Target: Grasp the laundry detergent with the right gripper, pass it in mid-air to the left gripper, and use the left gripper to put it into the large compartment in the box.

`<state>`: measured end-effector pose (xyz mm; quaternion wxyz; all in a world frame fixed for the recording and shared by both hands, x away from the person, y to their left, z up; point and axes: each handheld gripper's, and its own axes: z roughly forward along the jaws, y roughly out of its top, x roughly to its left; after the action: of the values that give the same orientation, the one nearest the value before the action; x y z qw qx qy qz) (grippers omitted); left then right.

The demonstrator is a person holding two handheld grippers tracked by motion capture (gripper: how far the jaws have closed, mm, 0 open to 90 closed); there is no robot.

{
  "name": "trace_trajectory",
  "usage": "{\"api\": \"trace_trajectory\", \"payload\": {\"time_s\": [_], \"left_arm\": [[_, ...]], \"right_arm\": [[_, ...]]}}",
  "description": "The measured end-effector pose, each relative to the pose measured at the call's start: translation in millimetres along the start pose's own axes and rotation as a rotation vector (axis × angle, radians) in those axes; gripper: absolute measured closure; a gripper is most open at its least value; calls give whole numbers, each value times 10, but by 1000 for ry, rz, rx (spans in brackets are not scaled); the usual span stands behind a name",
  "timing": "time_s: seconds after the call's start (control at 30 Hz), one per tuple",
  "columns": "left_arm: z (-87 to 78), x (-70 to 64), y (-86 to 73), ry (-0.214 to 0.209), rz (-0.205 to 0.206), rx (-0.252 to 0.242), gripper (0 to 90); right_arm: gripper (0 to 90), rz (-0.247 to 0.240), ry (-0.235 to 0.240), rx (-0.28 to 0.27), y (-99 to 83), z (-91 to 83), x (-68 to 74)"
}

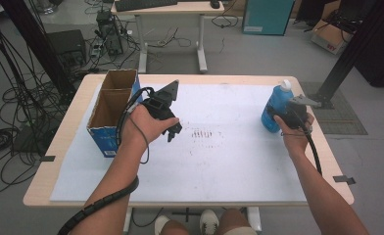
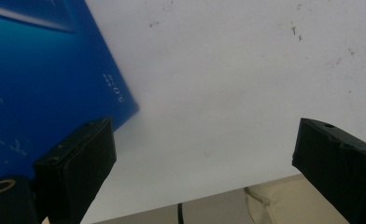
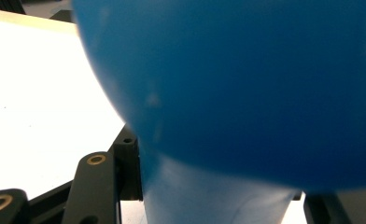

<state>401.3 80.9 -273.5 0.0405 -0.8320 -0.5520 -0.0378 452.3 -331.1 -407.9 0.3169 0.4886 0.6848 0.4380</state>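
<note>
My right gripper (image 1: 284,116) is clamped on the blue bottle (image 1: 276,105), its jaws pressed against the narrow lower part of the body, as the right gripper view shows, where the bottle (image 3: 246,93) bulges wide just above them. The bottle stands close to the right edge of the table (image 1: 204,78), toward the far right corner, white cap up, and I cannot tell whether its base touches the white sheet (image 1: 219,166) or hangs just above it.

My left gripper (image 1: 173,131) hangs over the sheet with its jaws spread wide apart and nothing between them. It sits just beside the cardboard box (image 1: 112,110), which rests by the left edge of the table, open at the top. In the left gripper view the box's blue printed side (image 2: 45,79) lies right next to one jaw, not touching it.
</note>
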Motion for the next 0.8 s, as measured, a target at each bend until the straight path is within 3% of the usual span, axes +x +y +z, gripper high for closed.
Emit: {"api": "trace_trajectory", "payload": {"time_s": [0.8], "left_arm": [[-24,-17,3,10,1,-10,66]], "right_arm": [[441,7,2,-3,-6,-2,-5]]}}
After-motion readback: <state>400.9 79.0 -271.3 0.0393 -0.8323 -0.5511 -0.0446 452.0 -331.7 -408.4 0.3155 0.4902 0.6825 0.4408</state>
